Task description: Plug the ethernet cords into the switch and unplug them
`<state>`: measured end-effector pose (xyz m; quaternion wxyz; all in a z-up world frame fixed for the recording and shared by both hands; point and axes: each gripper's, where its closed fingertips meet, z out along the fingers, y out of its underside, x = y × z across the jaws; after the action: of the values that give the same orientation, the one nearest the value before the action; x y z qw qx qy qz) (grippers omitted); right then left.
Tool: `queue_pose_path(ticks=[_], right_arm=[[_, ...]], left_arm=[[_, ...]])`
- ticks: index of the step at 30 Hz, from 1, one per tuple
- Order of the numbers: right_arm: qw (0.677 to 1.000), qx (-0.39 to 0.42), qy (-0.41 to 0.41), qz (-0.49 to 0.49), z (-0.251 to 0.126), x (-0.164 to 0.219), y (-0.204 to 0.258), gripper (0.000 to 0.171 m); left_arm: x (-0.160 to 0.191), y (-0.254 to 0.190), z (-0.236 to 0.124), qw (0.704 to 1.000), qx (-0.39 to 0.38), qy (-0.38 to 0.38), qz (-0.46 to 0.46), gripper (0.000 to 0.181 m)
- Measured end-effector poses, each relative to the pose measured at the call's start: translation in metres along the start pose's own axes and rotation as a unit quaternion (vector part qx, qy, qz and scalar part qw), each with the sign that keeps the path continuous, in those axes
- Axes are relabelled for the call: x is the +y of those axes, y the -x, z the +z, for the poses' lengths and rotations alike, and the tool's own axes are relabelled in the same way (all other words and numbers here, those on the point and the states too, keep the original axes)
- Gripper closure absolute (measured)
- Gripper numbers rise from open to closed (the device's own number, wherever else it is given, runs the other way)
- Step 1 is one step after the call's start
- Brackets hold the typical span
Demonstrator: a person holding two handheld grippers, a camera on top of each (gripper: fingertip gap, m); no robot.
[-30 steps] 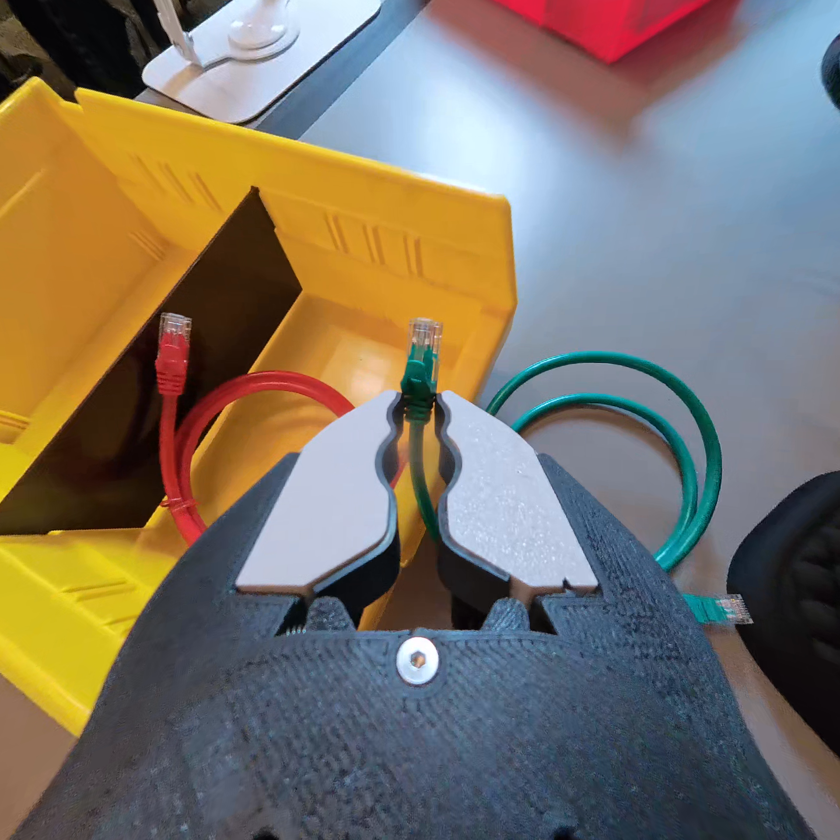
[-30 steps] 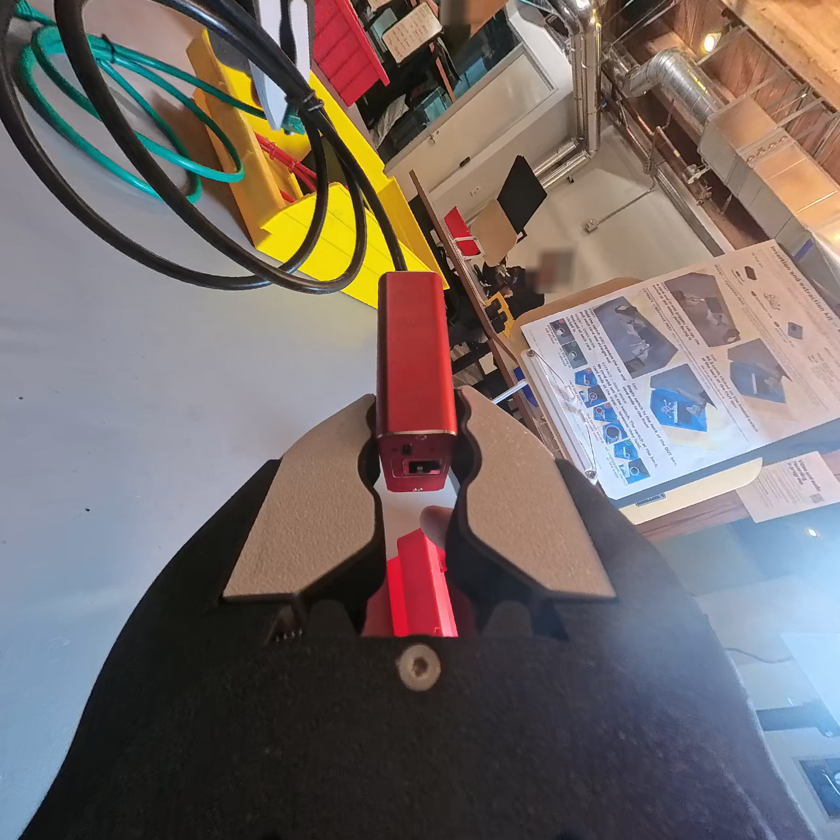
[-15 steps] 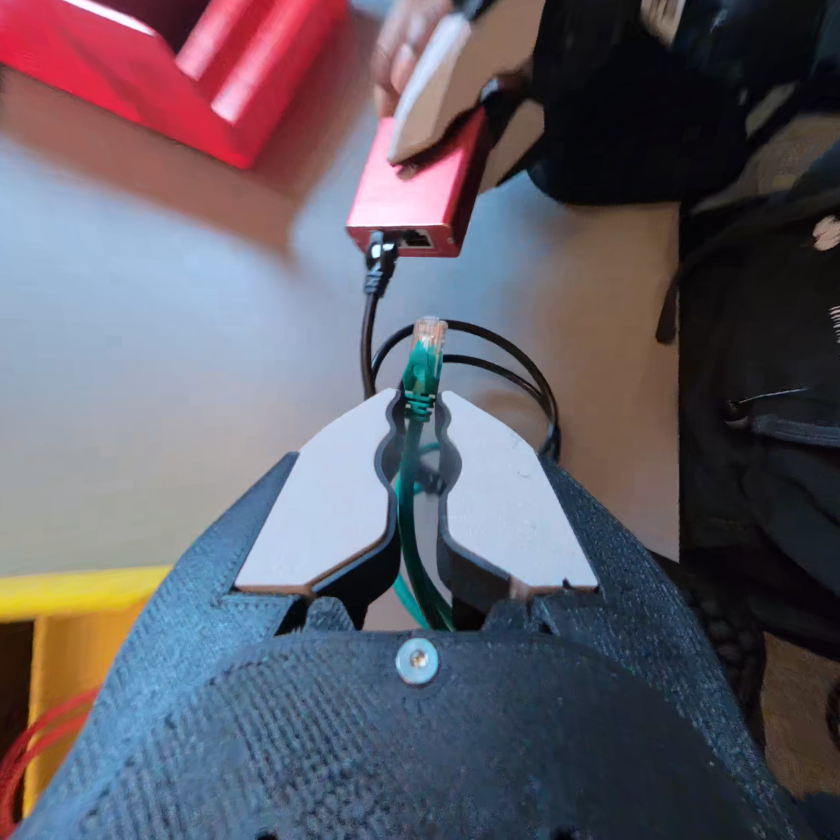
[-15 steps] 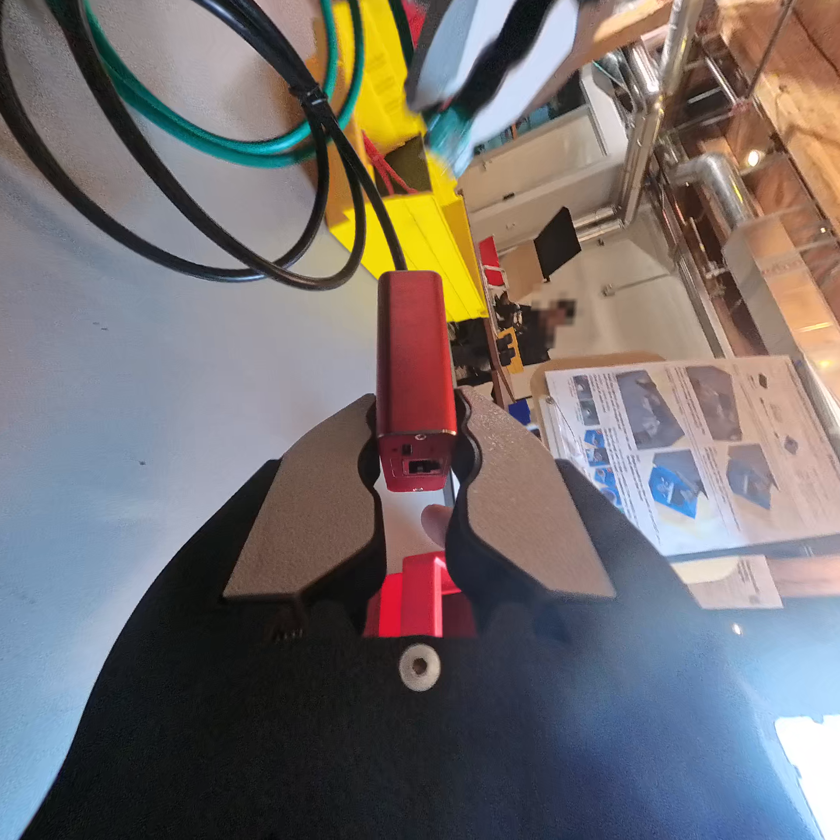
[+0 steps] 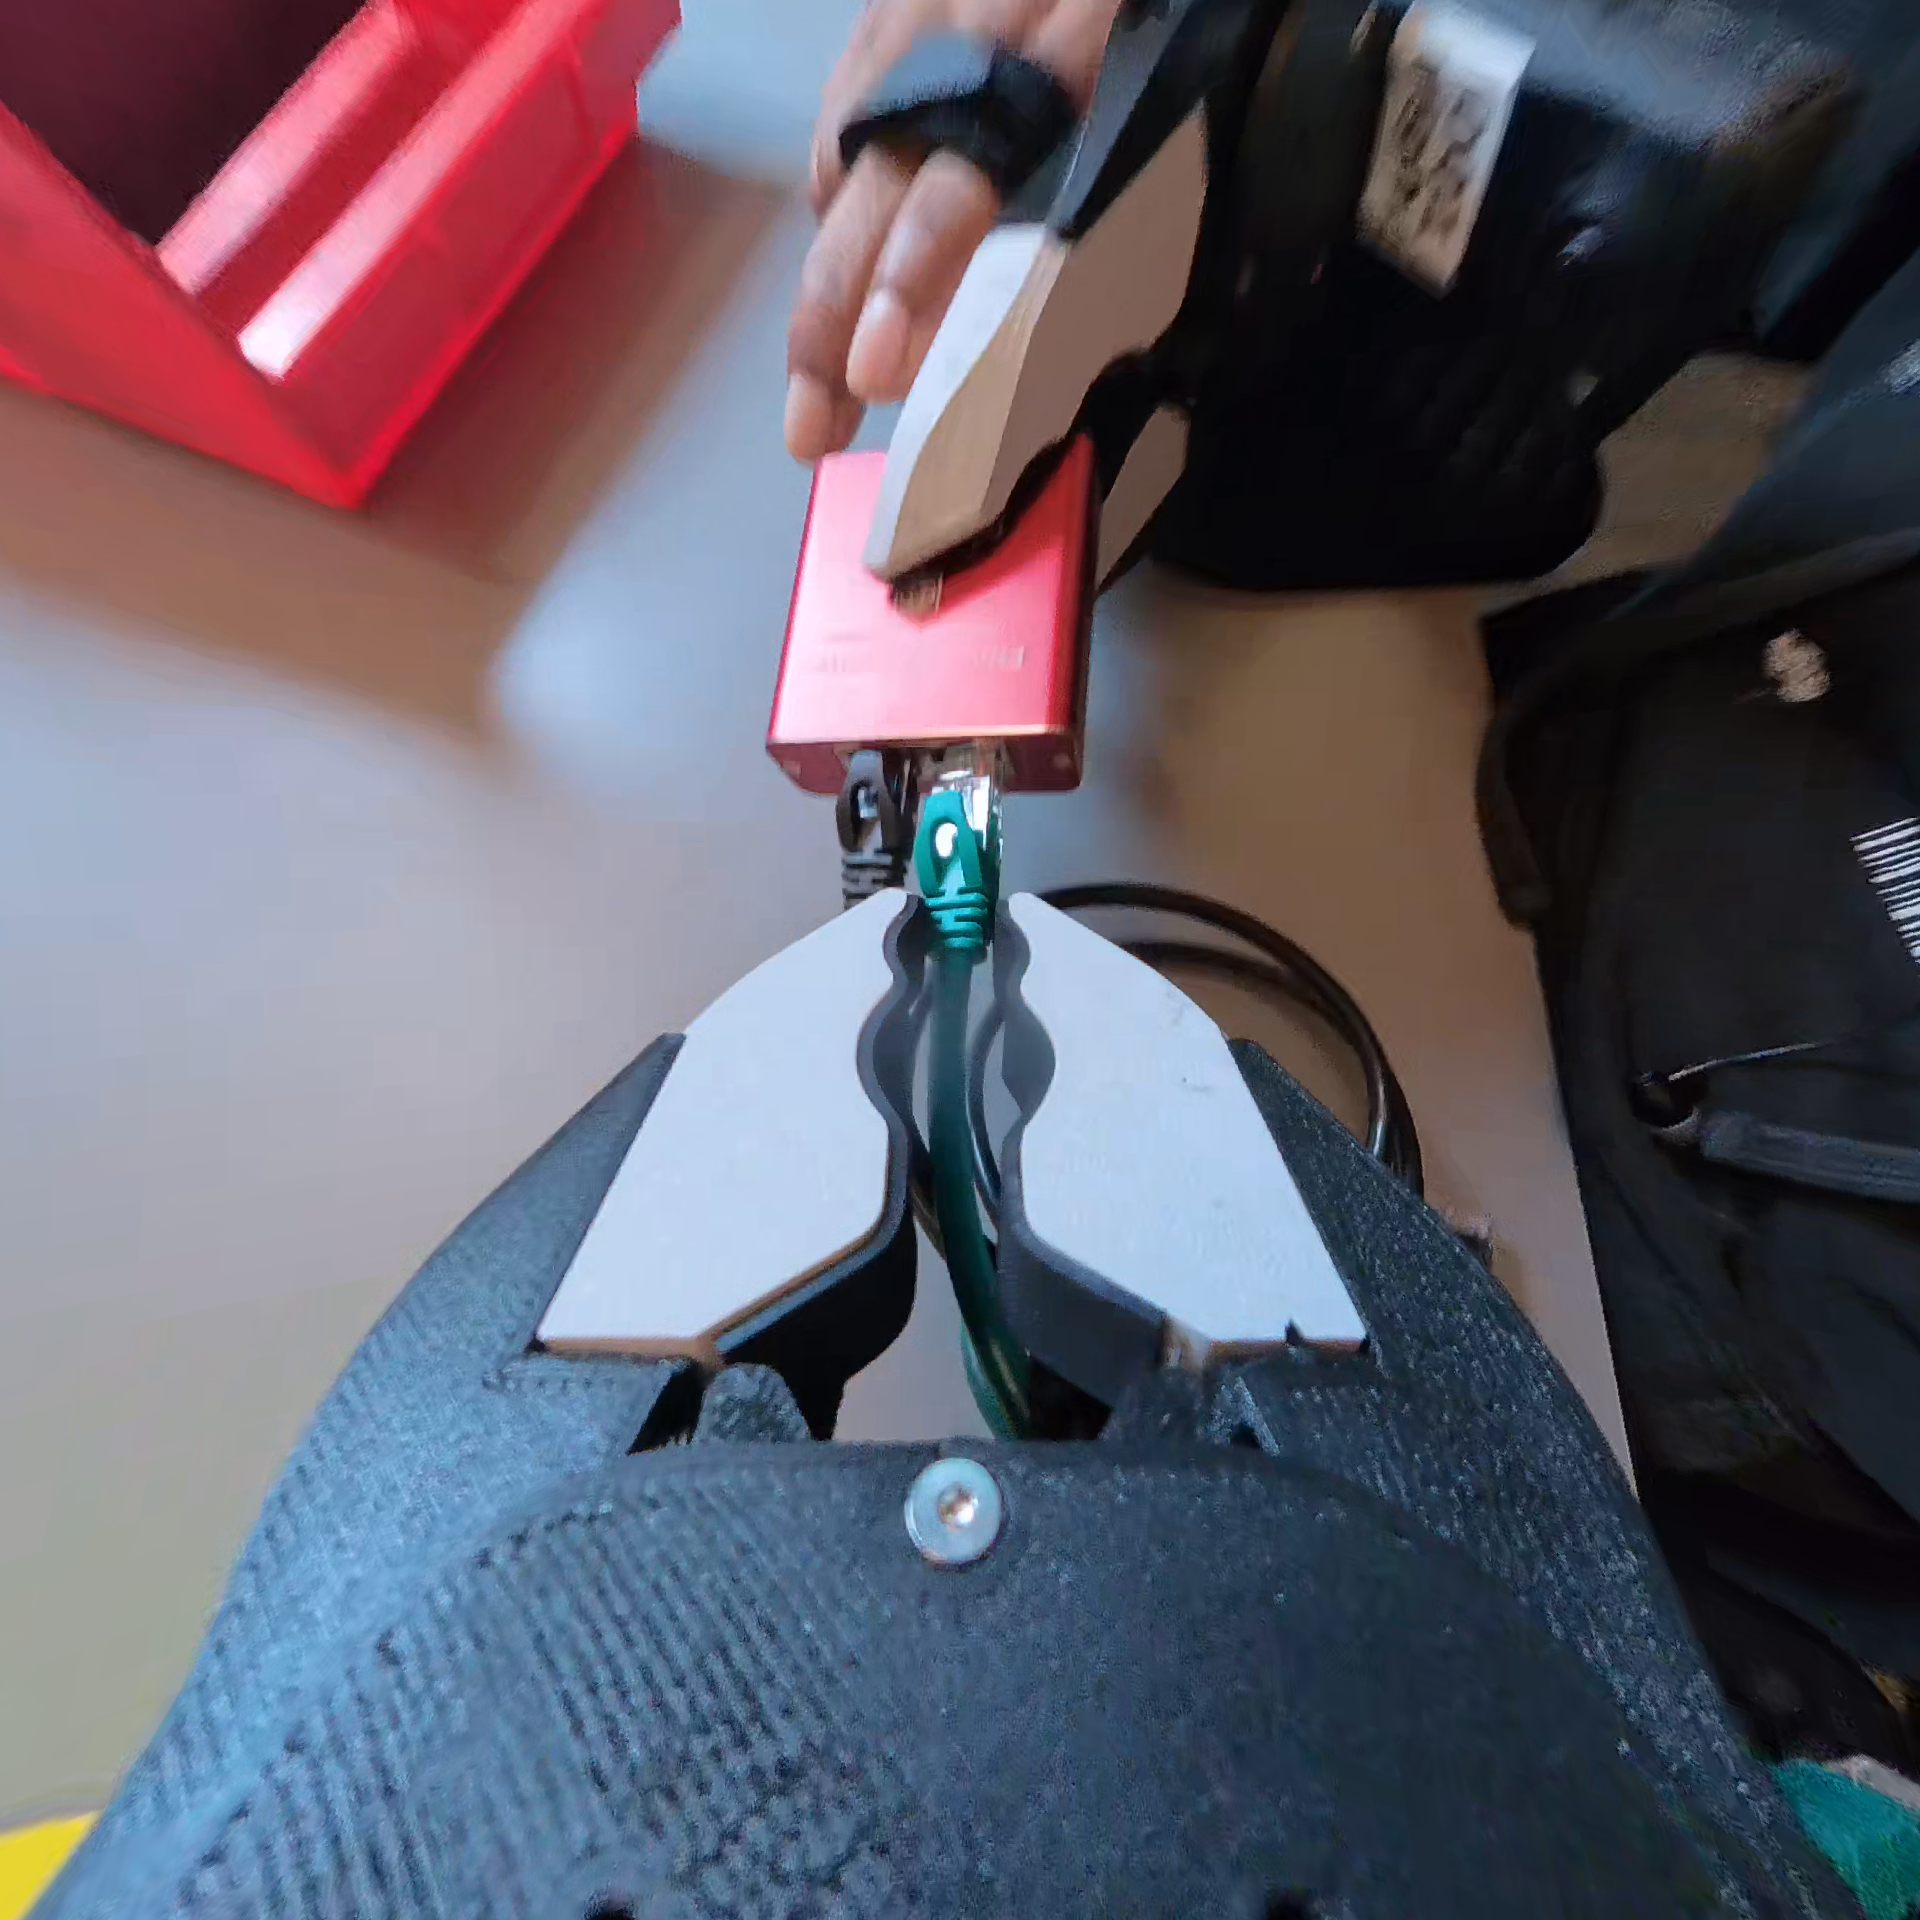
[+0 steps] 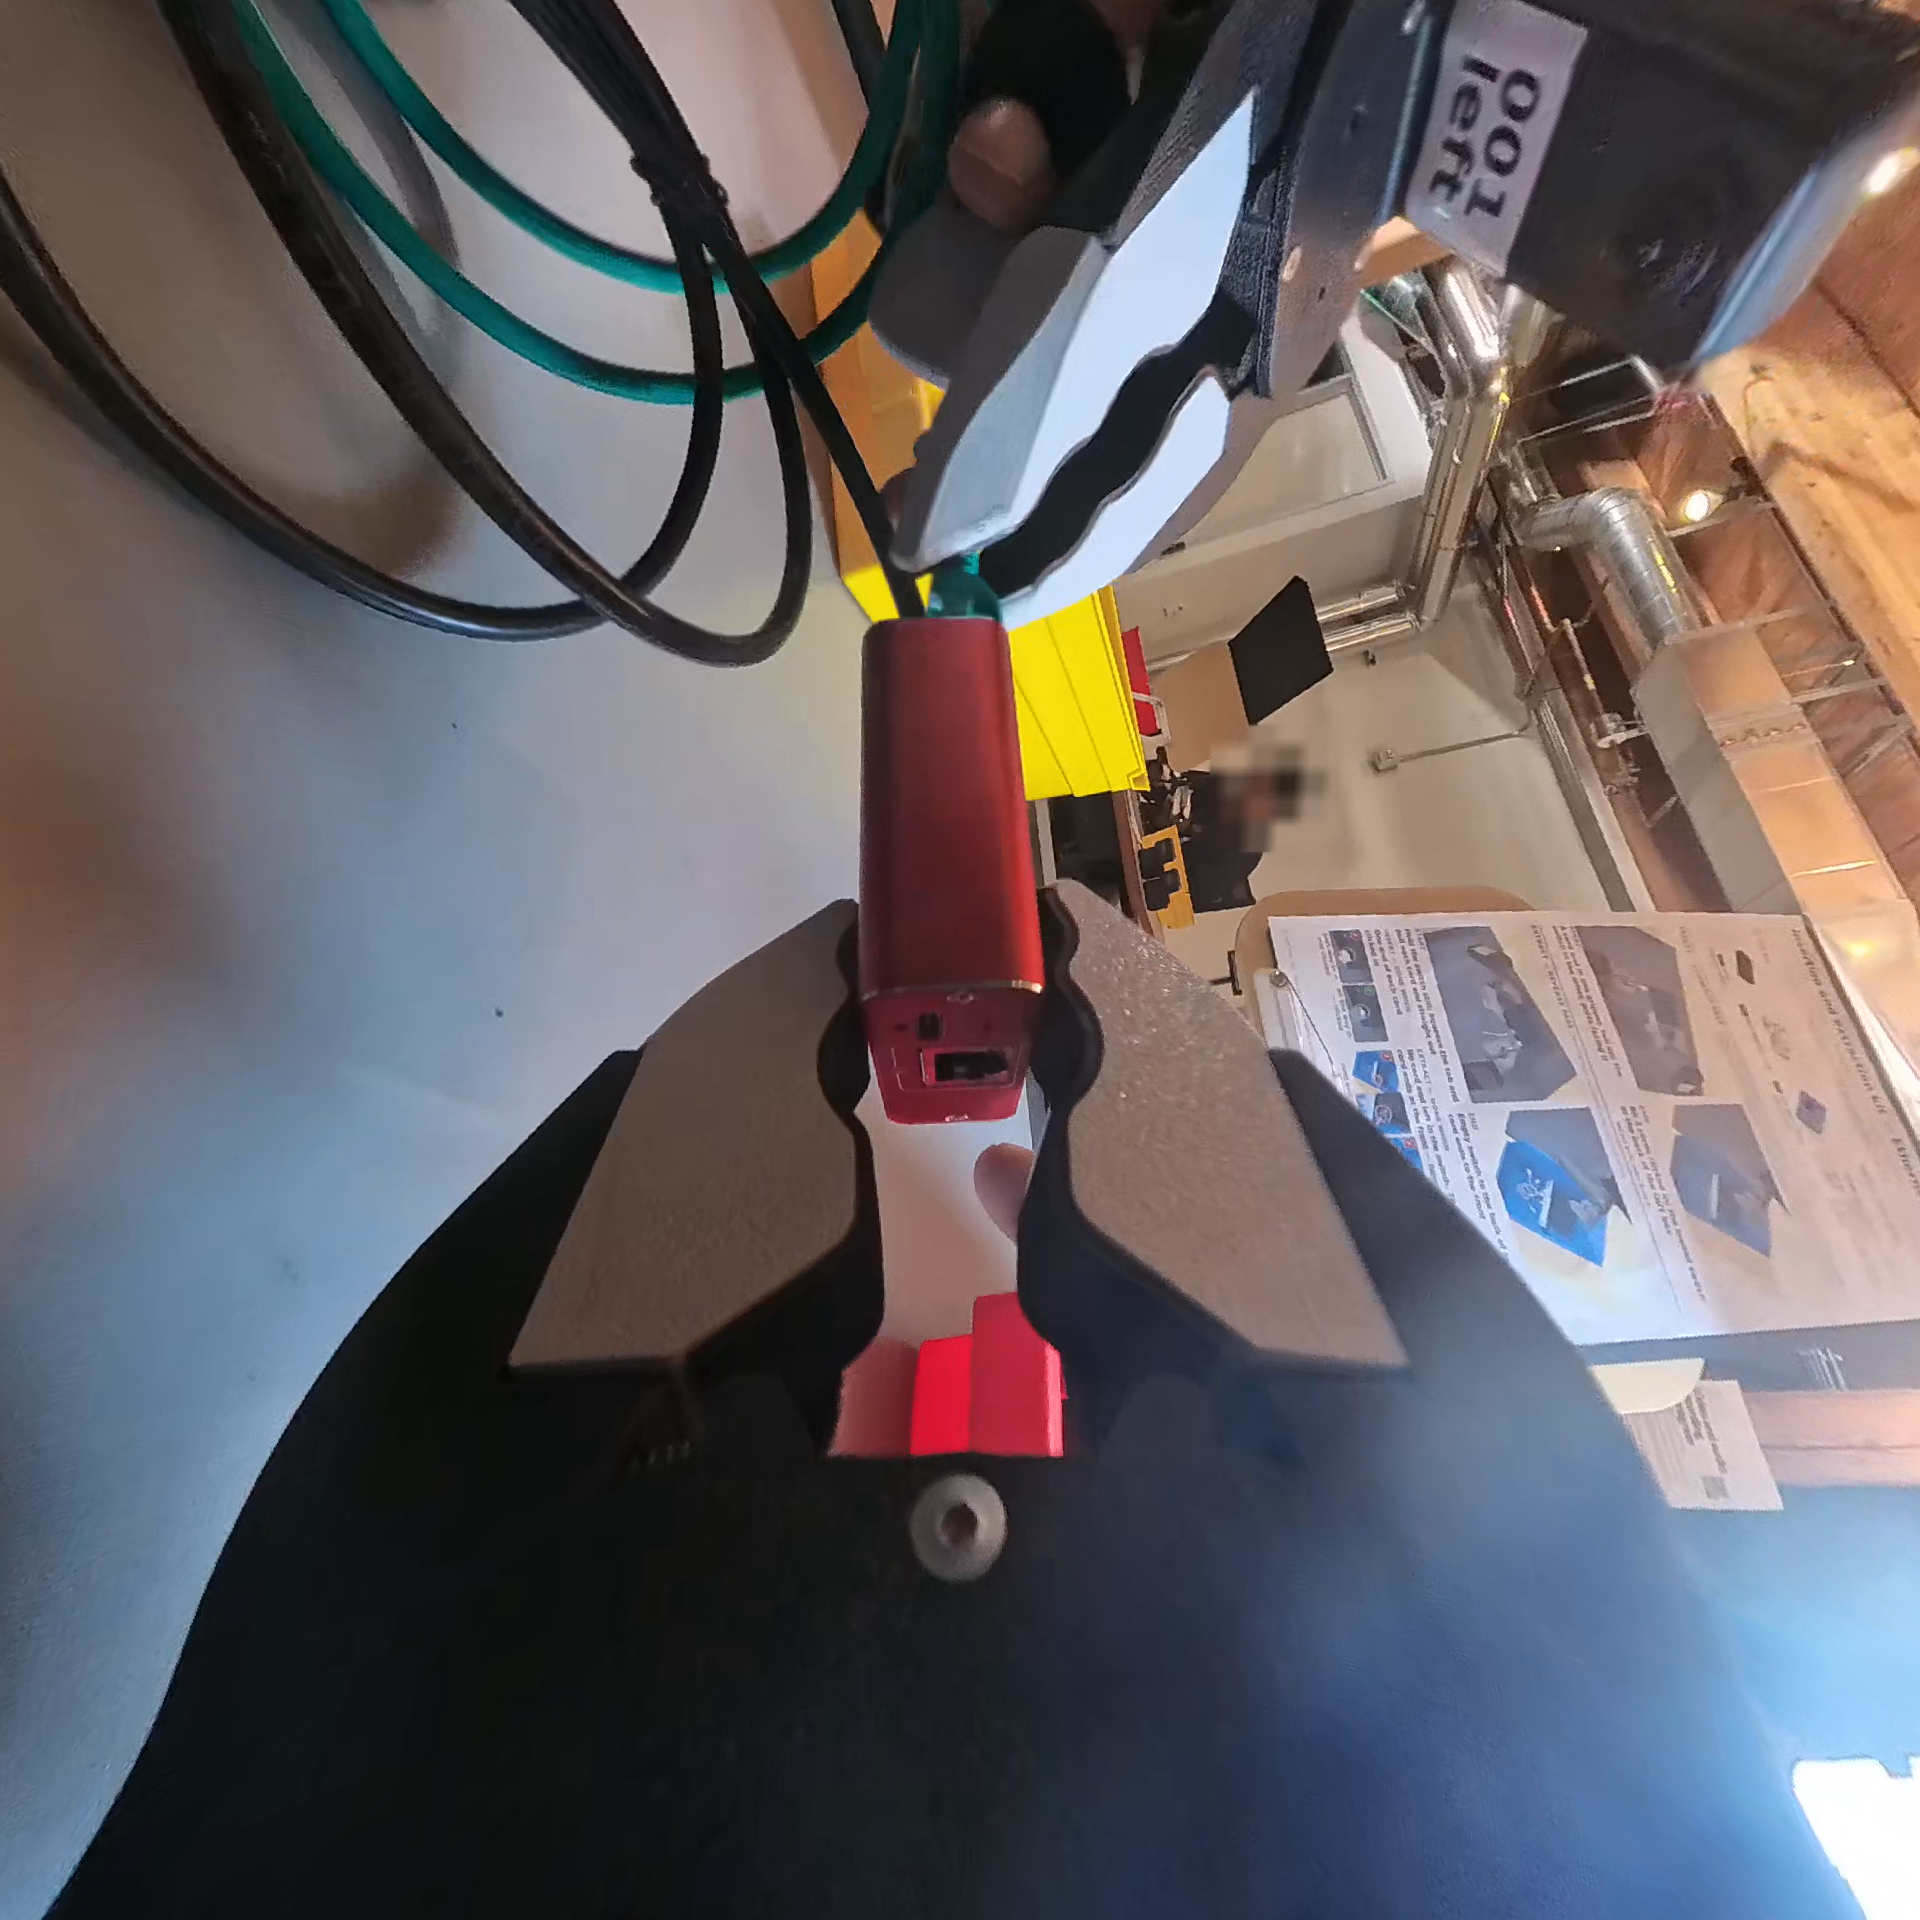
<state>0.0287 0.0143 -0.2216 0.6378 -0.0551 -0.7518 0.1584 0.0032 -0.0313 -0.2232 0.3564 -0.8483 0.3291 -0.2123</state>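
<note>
The red switch (image 5: pixel 935 613) is held off the grey table (image 5: pixel 312 935) between the two fingers of the right gripper (image 6: pixel 951 1023), whose jaws are closed narrowly on its two broad faces near its rear end; in the right wrist view that rear face, with a small socket in it, points back at the camera. The left gripper (image 5: pixel 958 920) has its jaws nearly together, pinching the green ethernet cord (image 5: pixel 954 1122) just behind its ribbed boot, so the clear plug (image 5: pixel 966 795) sticks out ahead of the fingertips. The plug's tip is at the mouth of a port on the switch's front edge; how far in it sits cannot be told. Just to the left of it, a black ethernet cord (image 5: pixel 868 842) is already seated in the neighbouring port, its boot close beside the green one with very little room between them. The black cord's loops (image 6: pixel 436 488) and the green cord's loops (image 6: pixel 540 249) hang over the table beyond the switch. A red bin (image 5: pixel 291 239) stands well off to the left of the switch, leaving bare table between them, and a yellow bin (image 6: pixel 1070 675) shows behind the switch in the right wrist view. To the right of the switch the table's edge is near, with dark clothing (image 5: pixel 1714 935) past it.
</note>
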Motion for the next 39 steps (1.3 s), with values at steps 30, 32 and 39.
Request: queue_pose_path(ticks=[30, 32, 39], right_arm=[[0.998, -0.046, -0.032, 0.007, -0.004, -0.016, 0.019, 0.144], [0.998, -0.045, -0.028, 0.013, -0.002, -0.015, 0.018, 0.143], [0.999, -0.019, -0.001, 0.046, 0.005, -0.007, -0.002, 0.142]], left_arm=[[0.013, -0.014, 0.016, 0.995, -0.028, 0.001, 0.099, 0.170], [0.013, -0.013, 0.014, 0.995, -0.024, -0.004, 0.093, 0.170], [-0.002, -0.001, -0.007, 0.993, -0.063, -0.071, 0.067, 0.158]])
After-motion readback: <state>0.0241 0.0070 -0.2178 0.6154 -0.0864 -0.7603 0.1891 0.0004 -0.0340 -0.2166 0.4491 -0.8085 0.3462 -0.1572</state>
